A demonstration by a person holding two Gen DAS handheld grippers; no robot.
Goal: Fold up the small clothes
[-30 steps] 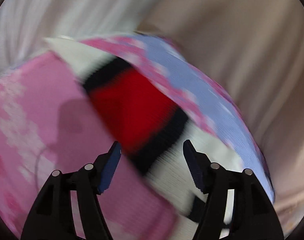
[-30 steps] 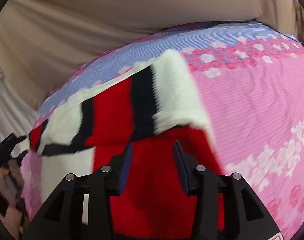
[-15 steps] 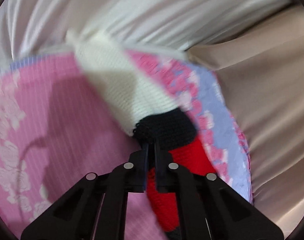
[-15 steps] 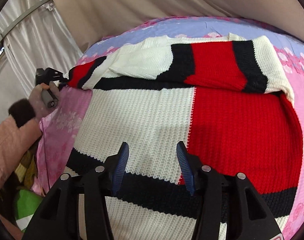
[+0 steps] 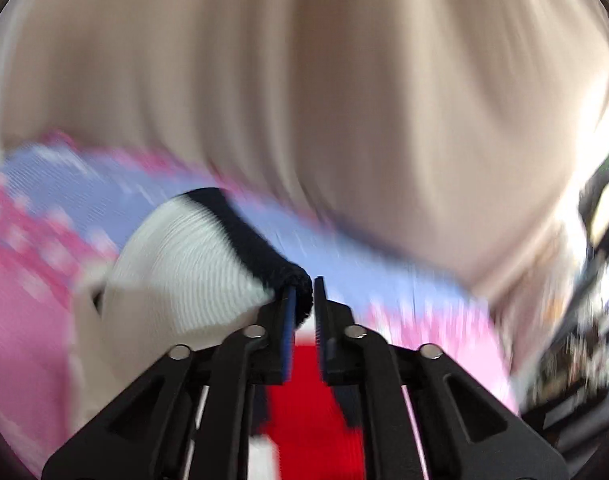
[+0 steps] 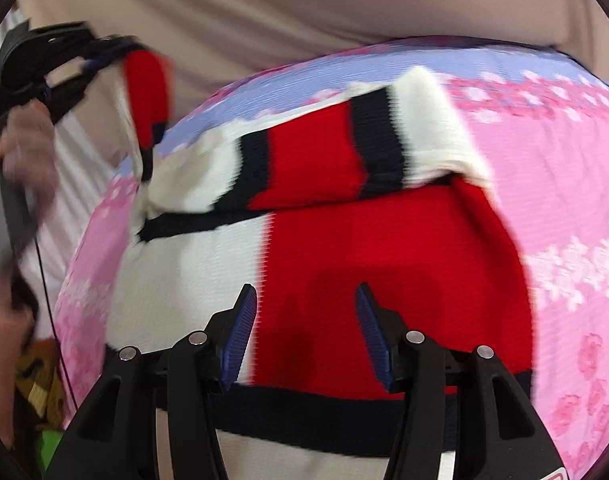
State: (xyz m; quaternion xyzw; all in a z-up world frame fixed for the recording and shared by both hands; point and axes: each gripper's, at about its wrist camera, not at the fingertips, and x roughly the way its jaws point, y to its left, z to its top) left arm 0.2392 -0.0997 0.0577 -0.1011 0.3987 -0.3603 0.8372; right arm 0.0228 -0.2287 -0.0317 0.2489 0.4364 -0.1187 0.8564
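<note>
A red, white and black striped knit sweater point(image 6: 344, 240) lies on a pink and blue flowered bedsheet point(image 6: 564, 200). One sleeve point(image 6: 344, 156) is folded across its top. My left gripper point(image 5: 303, 296) is shut on the other sleeve point(image 5: 208, 256) at its black band and holds it lifted off the bed. That gripper also shows in the right wrist view point(image 6: 100, 60) at the upper left, with the red sleeve end point(image 6: 146, 92) hanging from it. My right gripper point(image 6: 306, 332) is open and empty, just above the sweater's body.
A beige curtain point(image 6: 304, 20) hangs behind the bed. The bed's left edge point(image 6: 76, 280) drops to clutter on the floor point(image 6: 40, 380). The person's hand point(image 6: 20, 168) holds the left gripper's handle at the far left.
My left gripper has lifted the pinched sleeve up off the bed and swung round. My right gripper stays open and has shifted slightly over the sweater's body.
</note>
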